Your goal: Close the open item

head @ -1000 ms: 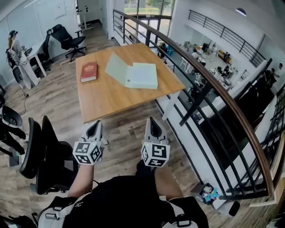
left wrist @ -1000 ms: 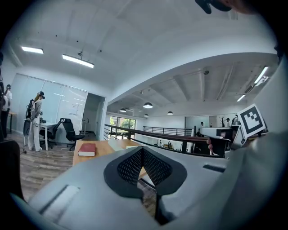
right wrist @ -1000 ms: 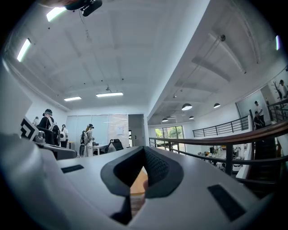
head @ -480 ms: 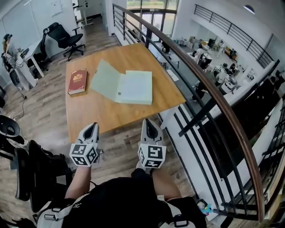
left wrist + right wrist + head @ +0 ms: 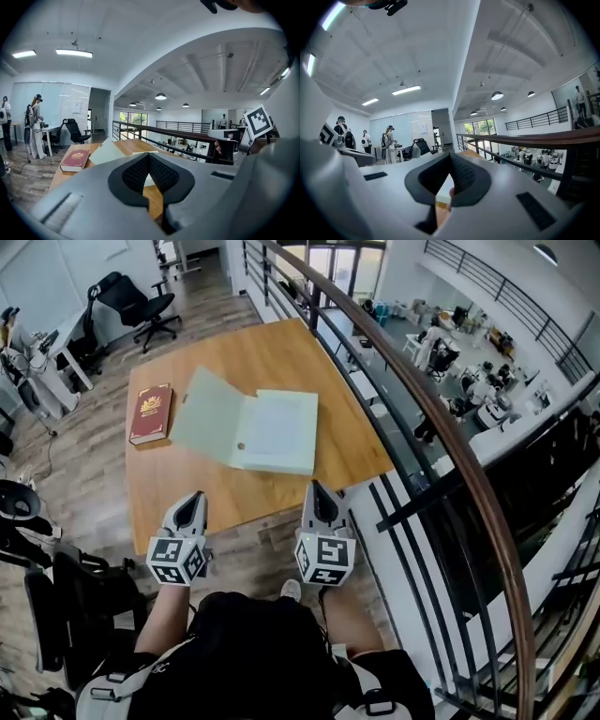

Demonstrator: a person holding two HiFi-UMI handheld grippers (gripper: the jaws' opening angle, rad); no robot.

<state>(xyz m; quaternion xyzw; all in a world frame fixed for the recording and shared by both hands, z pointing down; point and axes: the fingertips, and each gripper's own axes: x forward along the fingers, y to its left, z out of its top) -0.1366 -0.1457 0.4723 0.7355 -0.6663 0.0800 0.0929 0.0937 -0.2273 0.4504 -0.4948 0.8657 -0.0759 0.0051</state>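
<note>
wooden table (image 5: 281, 357) holds open folder (image 5: 274, 430); left gripper (image 5: 193, 500) and right gripper (image 5: 319, 491) closed, empty.

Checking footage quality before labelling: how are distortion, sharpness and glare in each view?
Head view: fisheye bows the handrail, open folder is sharp, light even. Left gripper view: dark round vignette, ceiling strip light blown out. Right gripper view: same vignette, foreground soft.

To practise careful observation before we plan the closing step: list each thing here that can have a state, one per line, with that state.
green folder: open, cover swung out to its left, lying on the table.
red book: closed, lying flat, apart from the folder.
left tool: shut, holding nothing, short of the table.
right tool: shut, holding nothing, short of the table.
</note>
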